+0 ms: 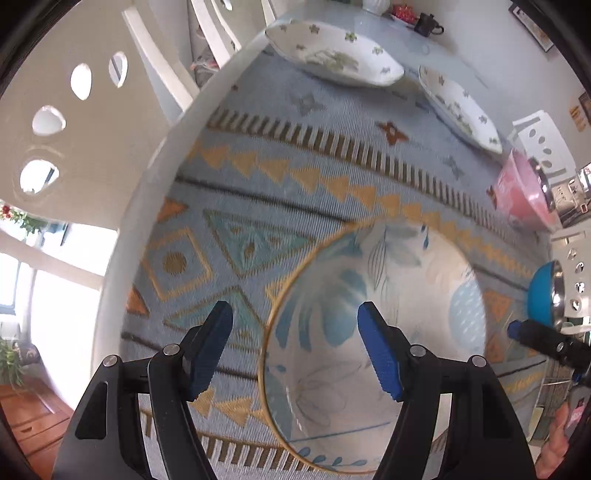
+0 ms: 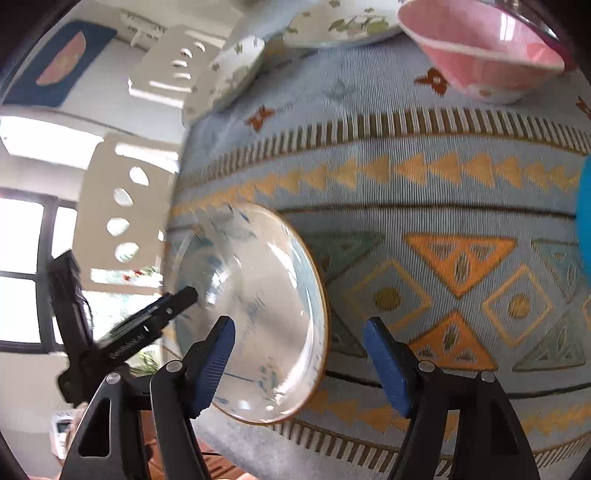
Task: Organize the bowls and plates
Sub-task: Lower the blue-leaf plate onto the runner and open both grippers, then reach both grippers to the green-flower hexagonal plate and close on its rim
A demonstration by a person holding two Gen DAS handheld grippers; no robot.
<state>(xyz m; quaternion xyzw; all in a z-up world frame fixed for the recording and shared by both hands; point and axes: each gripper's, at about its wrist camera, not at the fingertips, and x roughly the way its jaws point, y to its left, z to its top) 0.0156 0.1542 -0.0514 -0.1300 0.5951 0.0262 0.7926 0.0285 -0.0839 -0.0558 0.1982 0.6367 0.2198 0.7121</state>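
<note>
Directly under my left gripper (image 1: 295, 350) the jaws stand wide apart with nothing pinched; the gold-rimmed blue-leaf bowl (image 1: 373, 343) sits on the patterned tablecloth (image 1: 258, 199) below, its near-left rim passing between my two blue pads (image 1: 380, 354) without either one pressing it. My right gripper (image 2: 299, 363) is likewise spread and empty; from its camera the same bowl (image 2: 255, 317) lies to the left, its rim just behind the left pad, and bare cloth (image 2: 443, 221) fills the gap between the jaws. So the left hand is the nearer one, hanging almost straight over the bowl, while the right comes in slanted from the bowl's far side. The bowl is round, no long axis to line up with; it rests upright close to the table's near edge, towards the left end as the right camera shows it. Outward: a pink bowl (image 2: 480, 51) and a blue bowl (image 1: 541, 291) stand apart on the right side, the blue one cut off in both views. Two white plates with green sprigs, one (image 1: 332, 55) and another (image 1: 461, 107), sit along the far edge; they look tilted, though that may be lens bending. A small dark cup (image 1: 426, 24) stands at the far corner. Motion blur smears the bowl in the right view. Whether one bowl or a nested stack lies beneath, I cannot tell.
</note>
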